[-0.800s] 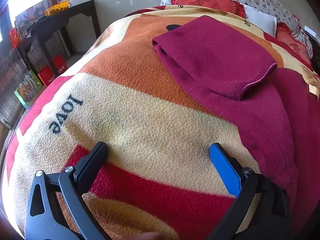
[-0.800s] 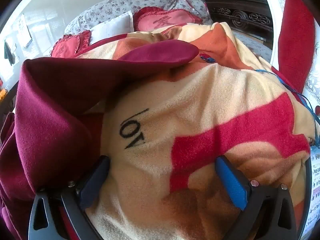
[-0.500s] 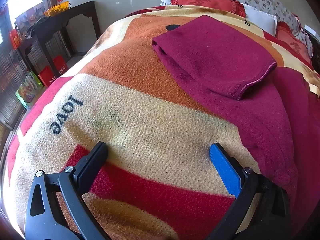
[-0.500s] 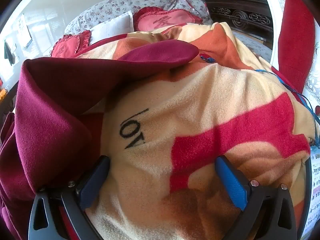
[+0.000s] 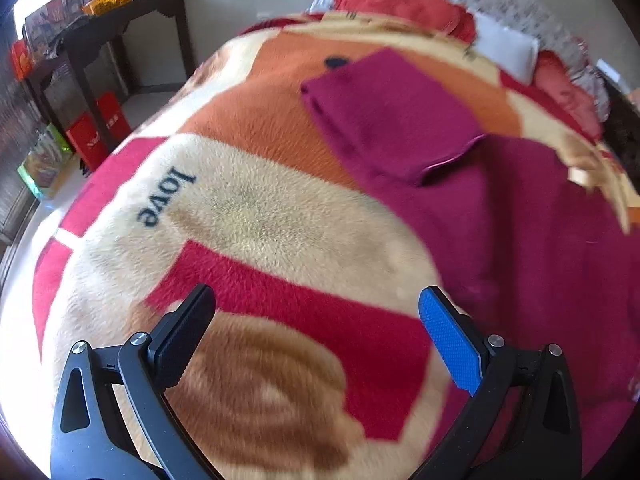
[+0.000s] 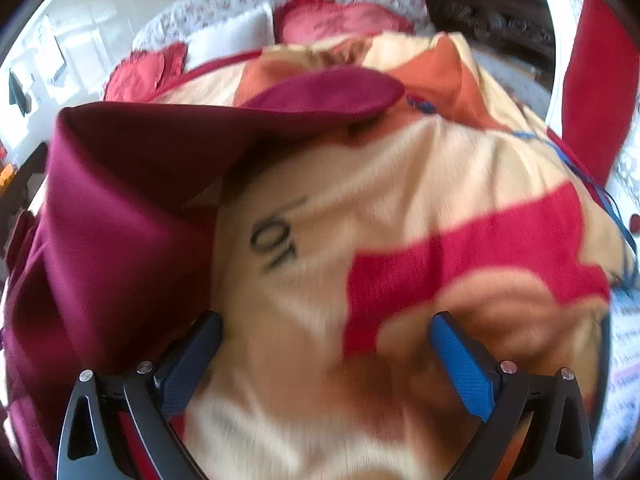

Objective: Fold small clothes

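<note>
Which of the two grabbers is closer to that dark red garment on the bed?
Right. The right gripper has the maroon garment bunched right against its left finger. The left gripper hovers open over bare blanket, the garment off to its right.

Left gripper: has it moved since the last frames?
Yes. The left gripper has pulled back: the "love" lettering on the blanket now sits farther ahead of its fingers.
</note>
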